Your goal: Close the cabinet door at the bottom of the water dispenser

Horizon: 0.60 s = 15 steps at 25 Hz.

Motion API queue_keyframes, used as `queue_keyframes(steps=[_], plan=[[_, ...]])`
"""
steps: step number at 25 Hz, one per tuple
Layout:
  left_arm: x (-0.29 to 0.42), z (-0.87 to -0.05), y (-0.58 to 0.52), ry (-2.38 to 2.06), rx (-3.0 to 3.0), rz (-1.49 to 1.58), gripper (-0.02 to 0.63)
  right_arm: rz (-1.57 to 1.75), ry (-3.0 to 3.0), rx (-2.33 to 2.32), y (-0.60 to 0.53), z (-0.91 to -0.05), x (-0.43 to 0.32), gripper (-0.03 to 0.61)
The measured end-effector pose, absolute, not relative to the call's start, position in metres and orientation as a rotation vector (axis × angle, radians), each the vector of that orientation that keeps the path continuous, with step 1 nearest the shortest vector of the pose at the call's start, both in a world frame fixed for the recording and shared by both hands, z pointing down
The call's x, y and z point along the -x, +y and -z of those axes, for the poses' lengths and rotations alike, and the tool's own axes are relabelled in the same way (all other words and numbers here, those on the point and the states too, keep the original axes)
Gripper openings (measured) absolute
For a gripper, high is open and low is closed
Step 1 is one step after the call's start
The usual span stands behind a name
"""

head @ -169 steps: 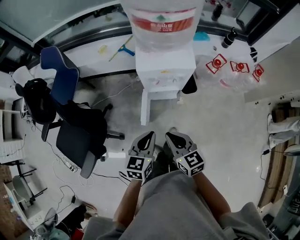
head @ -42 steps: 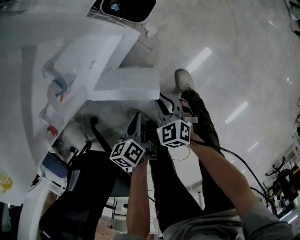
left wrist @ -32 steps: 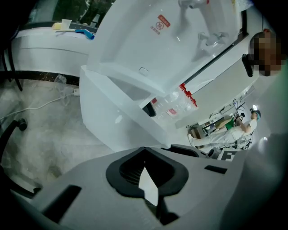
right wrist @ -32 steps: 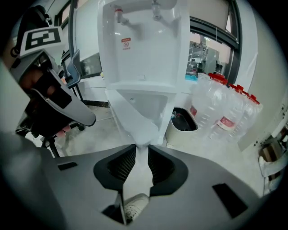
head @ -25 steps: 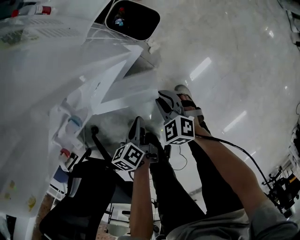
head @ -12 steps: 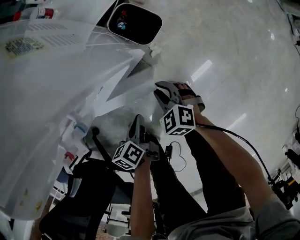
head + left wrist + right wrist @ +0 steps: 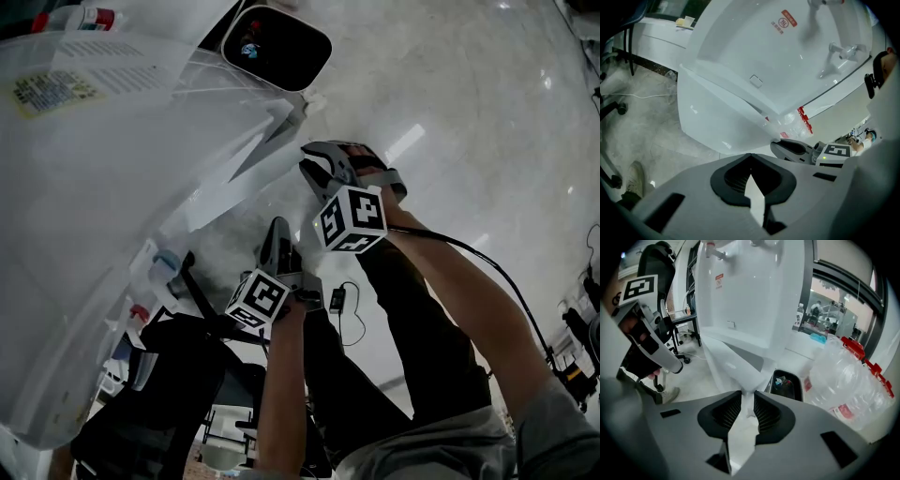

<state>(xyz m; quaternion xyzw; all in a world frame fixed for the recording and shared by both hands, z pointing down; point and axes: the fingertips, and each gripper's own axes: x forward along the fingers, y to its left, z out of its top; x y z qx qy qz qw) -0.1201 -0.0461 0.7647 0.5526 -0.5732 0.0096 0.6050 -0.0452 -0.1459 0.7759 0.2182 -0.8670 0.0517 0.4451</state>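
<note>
From the head view, the white water dispenser fills the left side, and its cabinet door stands swung out from the bottom of the body over the pale floor. The right claw reaches to the door's free edge. The left claw hangs lower, just beside the door but apart from it. A dark waste bin with a white rim sits beyond the dispenser, and a black office chair stands at lower left

In the left gripper view, the left claw has its tips pressed together with nothing between them. Ahead of it the cabinet door angles out from the water dispenser, and the right claw shows at the door's far edge

In the right gripper view, the right claw is clamped on the thin edge of the cabinet door, which runs down between its ribbed pads. The water dispenser rises behind, the waste bin sits to its right, and clear empty water bottles with red caps lie further right. The left claw shows at the left, clear of the door
</note>
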Motion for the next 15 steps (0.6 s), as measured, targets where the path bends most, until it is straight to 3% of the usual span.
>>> queue_keyframes(steps=[15], plan=[[0.112,-0.769,-0.073,-1.363,-1.237,0.054,0.008,-0.013,-2.189,-0.464,-0.204,-0.776,0.067,0.084]])
